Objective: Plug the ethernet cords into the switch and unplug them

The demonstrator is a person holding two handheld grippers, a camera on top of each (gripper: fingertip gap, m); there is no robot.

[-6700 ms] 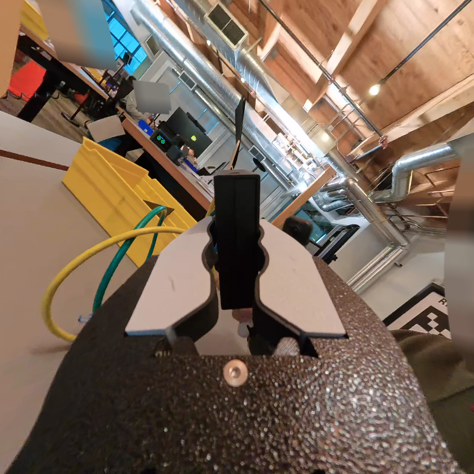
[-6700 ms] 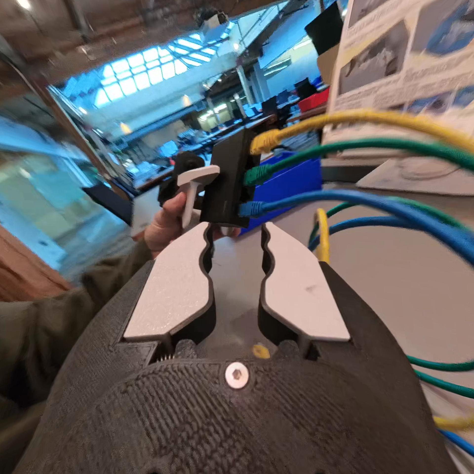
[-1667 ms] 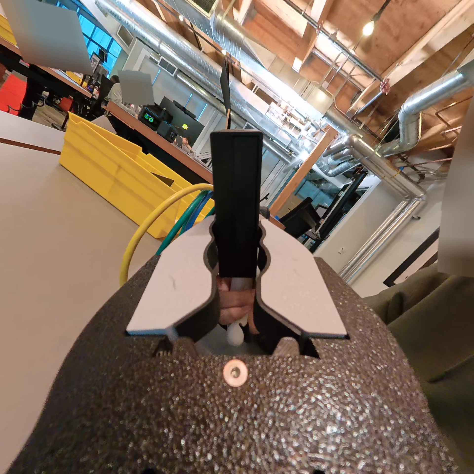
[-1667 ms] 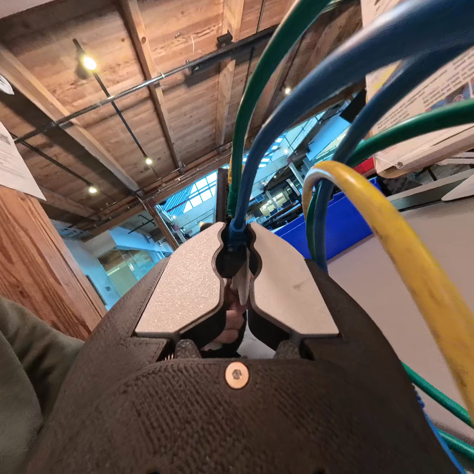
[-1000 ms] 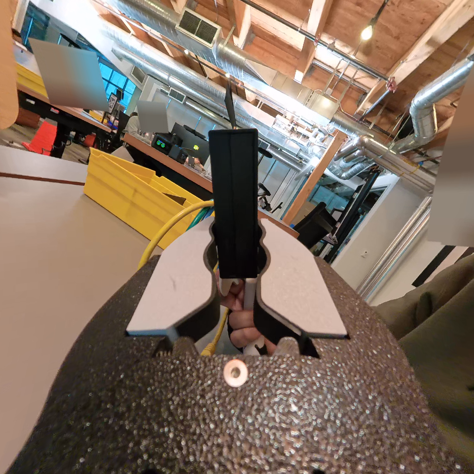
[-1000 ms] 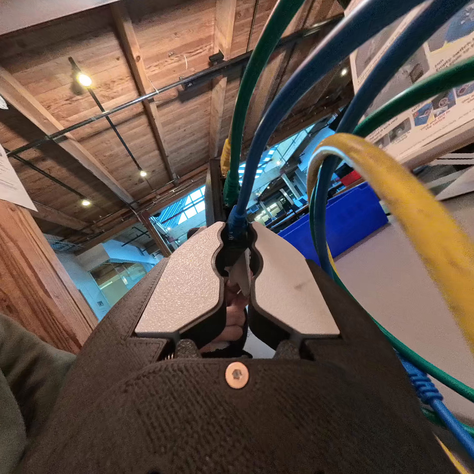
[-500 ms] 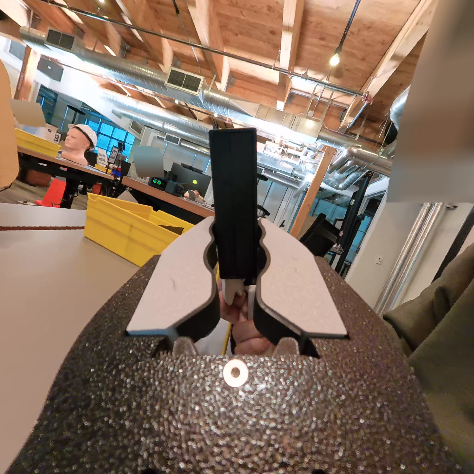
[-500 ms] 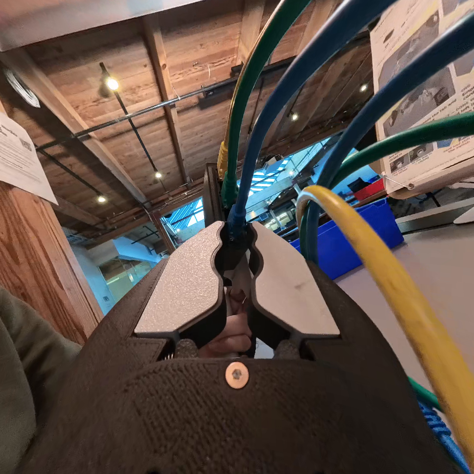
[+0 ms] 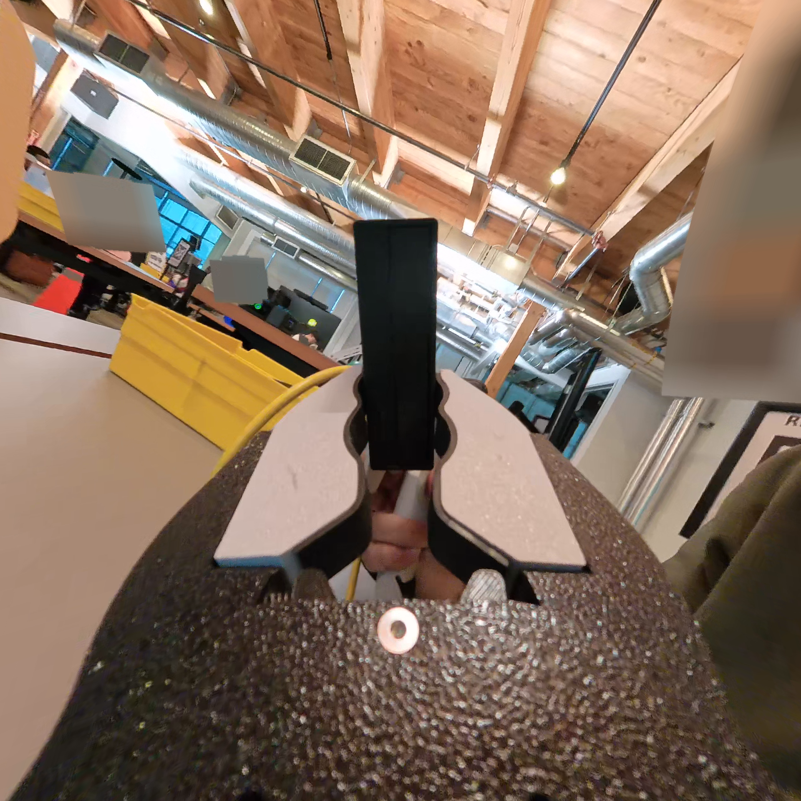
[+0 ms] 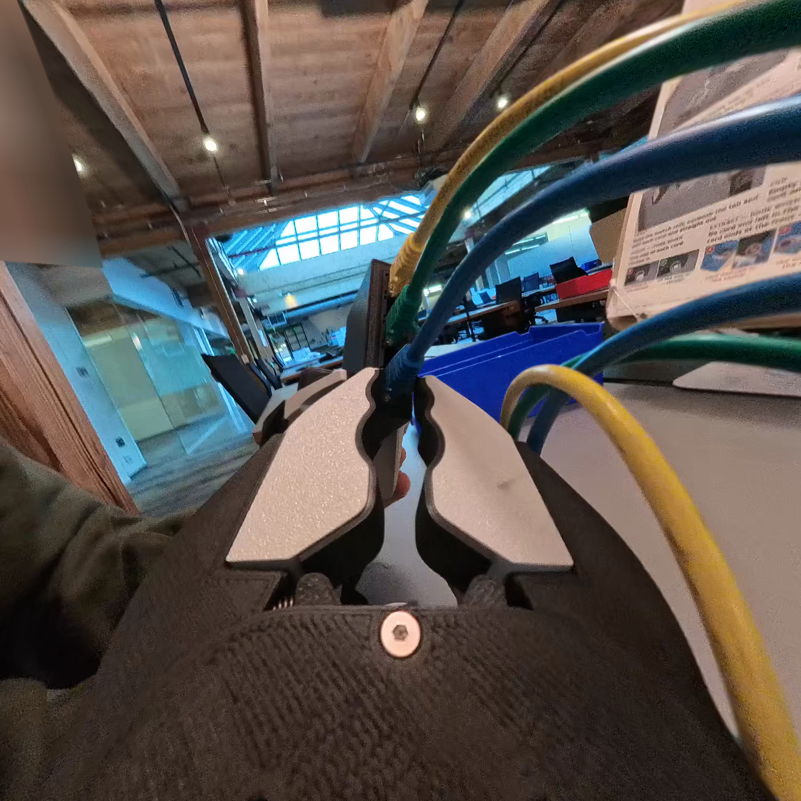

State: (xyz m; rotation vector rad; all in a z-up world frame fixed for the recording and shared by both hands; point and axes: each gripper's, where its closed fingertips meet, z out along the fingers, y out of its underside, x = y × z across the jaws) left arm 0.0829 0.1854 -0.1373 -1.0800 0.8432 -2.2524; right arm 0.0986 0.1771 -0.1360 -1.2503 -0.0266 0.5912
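Observation:
My left gripper (image 9: 398,390) is shut on the black switch (image 9: 395,338) and holds it upright above the table. In the right wrist view the switch (image 10: 364,312) is seen edge-on, with a yellow plug (image 10: 401,264), a green plug (image 10: 403,312) and a blue plug (image 10: 401,368) seated in a row. My right gripper (image 10: 396,383) is shut on the blue plug at the end of the row. The blue cord (image 10: 607,173) arcs up to the right. Part of the left gripper (image 10: 307,390) shows behind my right gripper's left finger. This view is blurred.
A yellow bin (image 9: 186,372) stands on the grey table (image 9: 65,455) at the left. A blue bin (image 10: 490,368) and a sheet of printed pages (image 10: 715,216) stand at the right. Loops of yellow (image 10: 650,477), green and blue cord hang close on the right.
My right gripper, open 6.7 s ago, closed on the blue plug and still holds it. Both views have swung, the right one down from the ceiling. The left gripper keeps holding the switch.

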